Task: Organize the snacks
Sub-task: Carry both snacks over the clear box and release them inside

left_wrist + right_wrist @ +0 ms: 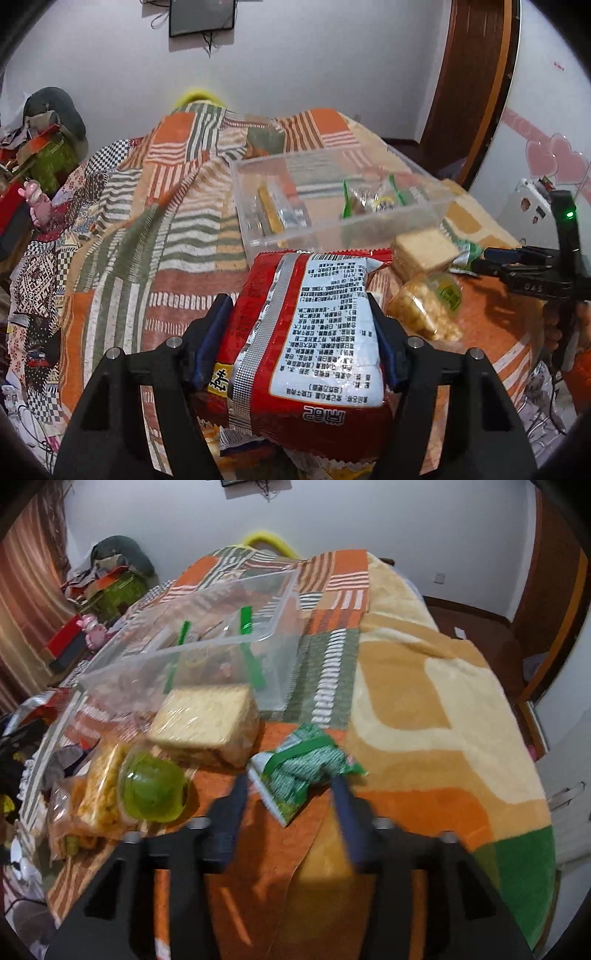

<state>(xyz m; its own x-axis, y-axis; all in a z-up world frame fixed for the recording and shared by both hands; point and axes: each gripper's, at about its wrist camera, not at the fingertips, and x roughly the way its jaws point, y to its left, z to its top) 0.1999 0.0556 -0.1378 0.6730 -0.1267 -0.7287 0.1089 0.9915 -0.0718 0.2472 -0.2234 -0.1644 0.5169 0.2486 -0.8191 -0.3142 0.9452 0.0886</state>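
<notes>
My left gripper [297, 301] is shut on a red snack packet [306, 332], its white label side up, held above the patterned bedspread. Just beyond it stands a clear plastic box [332, 225] holding a few wrapped snacks. In the right wrist view a crumpled green packet [303, 771] lies between the tips of my right gripper [290, 782]. Its right fingertip touches the packet, but blur hides whether both pads press on it. The right gripper's body [524, 269] shows at the right edge of the left wrist view.
A wrapped square cake [207, 720], a bag of yellow puffed snack [99, 794] and a green jelly cup [151, 790] lie near the clear box [221, 642]. Clutter is piled at the bed's far left [48, 155]. A wooden door [476, 74] is at the right.
</notes>
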